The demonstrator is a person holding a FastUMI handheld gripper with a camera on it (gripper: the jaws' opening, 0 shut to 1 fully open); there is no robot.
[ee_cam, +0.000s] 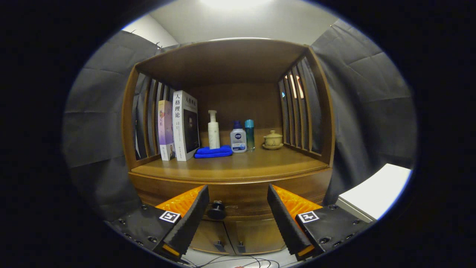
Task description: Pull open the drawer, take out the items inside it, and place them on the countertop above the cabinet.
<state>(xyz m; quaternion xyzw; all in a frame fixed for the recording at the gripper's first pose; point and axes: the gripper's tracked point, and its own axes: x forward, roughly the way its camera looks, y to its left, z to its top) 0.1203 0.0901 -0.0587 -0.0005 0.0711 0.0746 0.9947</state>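
Straight ahead we see the drawer (pixel 238 199) shut in the front of the wooden cabinet (pixel 323 123), just under the countertop (pixel 260 160). Its dark round knob (pixel 216 210) sits between our fingers, much closer to the left one and just beside its tip. Our gripper (pixel 235 203) is spread wide, with nothing held; neither finger touches the knob or the drawer front as far as we can tell. What lies inside the drawer is hidden from us.

Below the drawer are two cabinet doors (pixel 238 232), each with a small handle near the middle seam. Some thin cables (pixel 238 262) trail across the floor beneath them.

Up on the countertop, at the back of the alcove, two books (pixel 178 128) stand upright on the left against the slatted side. Next to them lies a folded blue cloth (pixel 213 152), with a white pump bottle (pixel 213 131) standing just behind it. Beside the cloth stand a squat white bottle (pixel 238 138) with a blue cap and a slim teal bottle (pixel 249 134), close together. A small lidded cup (pixel 273 140) on a saucer sits further right.

A white surface (pixel 375 191) shows beside the cabinet on the right.
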